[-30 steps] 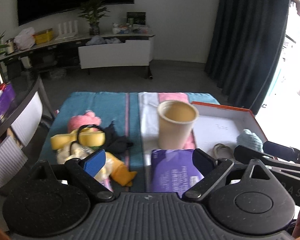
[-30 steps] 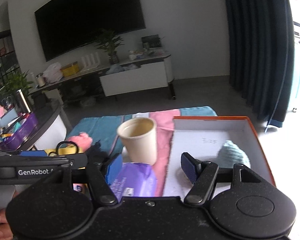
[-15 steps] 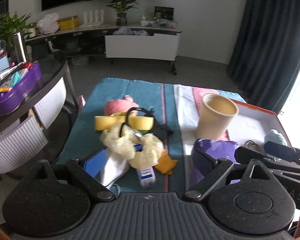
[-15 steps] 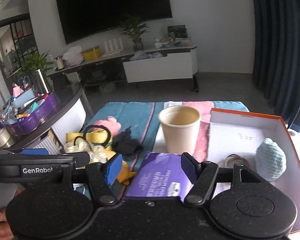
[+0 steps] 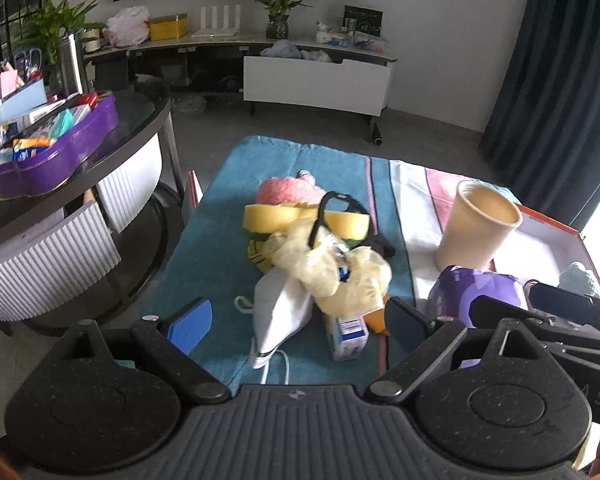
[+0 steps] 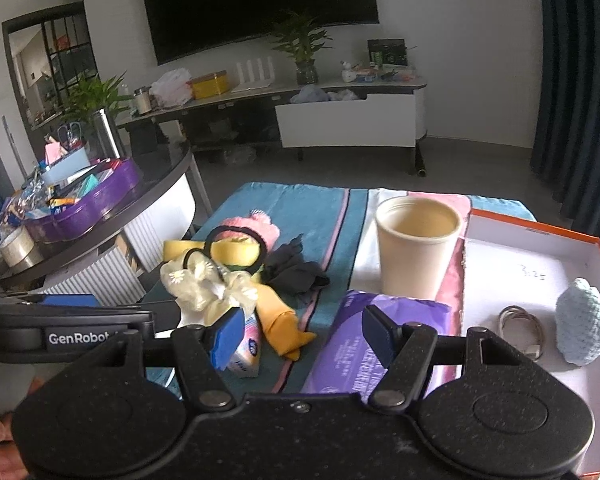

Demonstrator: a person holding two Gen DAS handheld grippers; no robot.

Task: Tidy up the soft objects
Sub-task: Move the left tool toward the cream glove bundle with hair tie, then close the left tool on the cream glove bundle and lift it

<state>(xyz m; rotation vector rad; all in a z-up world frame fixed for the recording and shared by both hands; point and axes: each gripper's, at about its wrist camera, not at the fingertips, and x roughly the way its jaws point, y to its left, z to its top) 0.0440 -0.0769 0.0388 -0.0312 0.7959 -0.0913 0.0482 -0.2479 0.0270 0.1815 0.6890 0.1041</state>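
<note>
A heap of soft things lies on the teal cloth: a pink plush, a yellow sponge, a cream scrunchie, a white mask and a black cloth. My left gripper hovers open just before the mask, holding nothing. My right gripper stands open over the purple wipes pack, nothing between its pads. To the right sits an orange-rimmed white box holding a light blue knitted piece and looped hair ties.
A tall paper cup stands between the heap and the box. A small tissue pack lies by the mask. A round side table with a purple tray stands close on the left; a dark curtain hangs at the right.
Both grippers have swung left, so the heap now sits in front of the left gripper and the cup has slid rightward in both views. Nothing was gripped; both stay open.
</note>
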